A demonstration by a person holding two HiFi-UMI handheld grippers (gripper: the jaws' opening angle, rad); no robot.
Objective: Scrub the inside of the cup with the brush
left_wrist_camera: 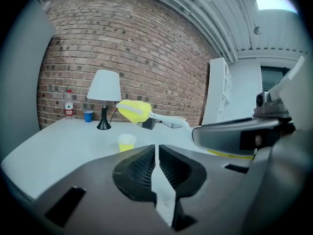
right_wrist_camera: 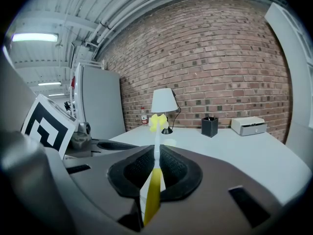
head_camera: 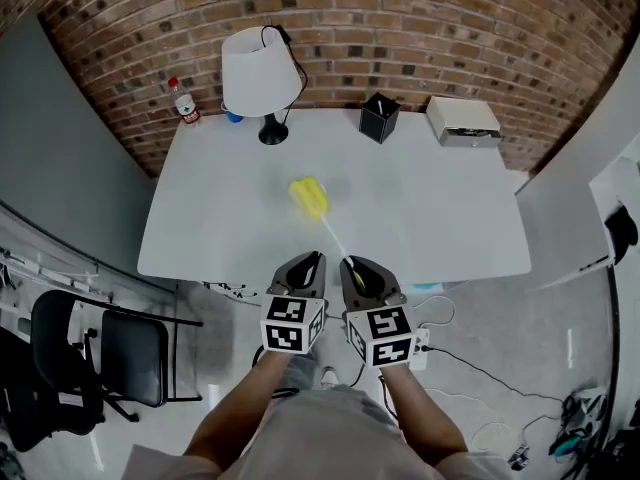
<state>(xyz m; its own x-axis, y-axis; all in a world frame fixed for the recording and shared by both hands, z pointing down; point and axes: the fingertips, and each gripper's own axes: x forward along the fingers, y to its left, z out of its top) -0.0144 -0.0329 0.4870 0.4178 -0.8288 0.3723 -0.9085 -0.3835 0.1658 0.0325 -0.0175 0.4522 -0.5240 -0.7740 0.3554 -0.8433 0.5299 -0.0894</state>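
Note:
My right gripper [head_camera: 358,276] is shut on the handle of a brush [head_camera: 309,198], whose yellow head is raised over the middle of the white table [head_camera: 220,218]. In the right gripper view the yellow-ended handle [right_wrist_camera: 152,190] runs out between the jaws to the head [right_wrist_camera: 157,122]. A small pale yellow cup [left_wrist_camera: 127,142] stands upright on the table, below and just left of the brush head [left_wrist_camera: 134,110]; it shows faintly [right_wrist_camera: 169,142] past the right jaws. In the head view the brush head hides it. My left gripper [head_camera: 305,273] hovers beside the right one at the table's near edge, shut [left_wrist_camera: 156,153] and empty.
Along the back edge by the brick wall stand a white lamp [head_camera: 260,73], a bottle [head_camera: 184,101], a blue cup [head_camera: 232,116], a black pen holder [head_camera: 379,118] and a white box [head_camera: 463,121]. Black chairs [head_camera: 60,358] stand on the floor to the left.

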